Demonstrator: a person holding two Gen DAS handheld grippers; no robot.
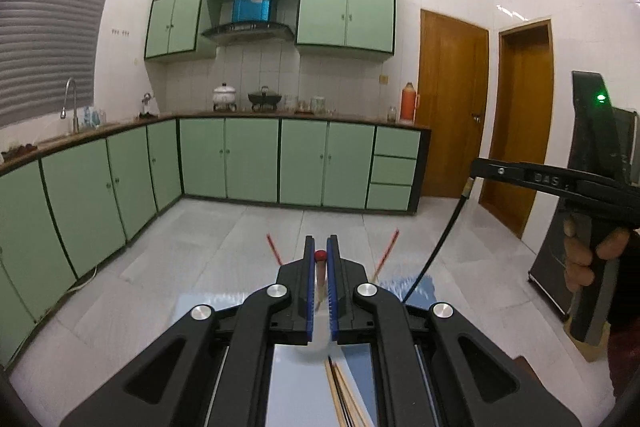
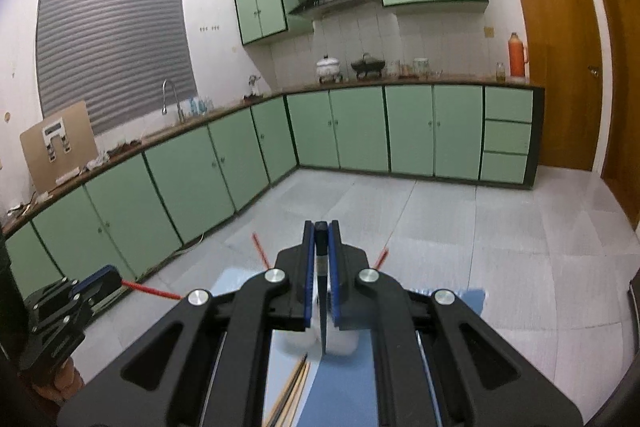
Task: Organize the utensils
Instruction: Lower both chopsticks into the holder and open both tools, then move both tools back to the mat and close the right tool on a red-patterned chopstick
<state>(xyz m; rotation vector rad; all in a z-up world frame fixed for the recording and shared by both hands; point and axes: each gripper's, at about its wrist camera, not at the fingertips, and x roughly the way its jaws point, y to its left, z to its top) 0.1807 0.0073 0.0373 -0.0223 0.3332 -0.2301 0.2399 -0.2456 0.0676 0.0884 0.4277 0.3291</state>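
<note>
Both grippers: black plastic linkage arms, silver round pivot caps, blue ribbed pads on the fingers (image 1: 310, 283). Right gripper (image 1: 480, 169) has embossed lettering, a green LED above it and a black cable hanging below. Dark sleeve beside its handle.

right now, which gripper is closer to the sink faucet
Left. The left gripper sits on the side toward the faucet; the right gripper is beside it, farther over toward the wooden door.
</note>
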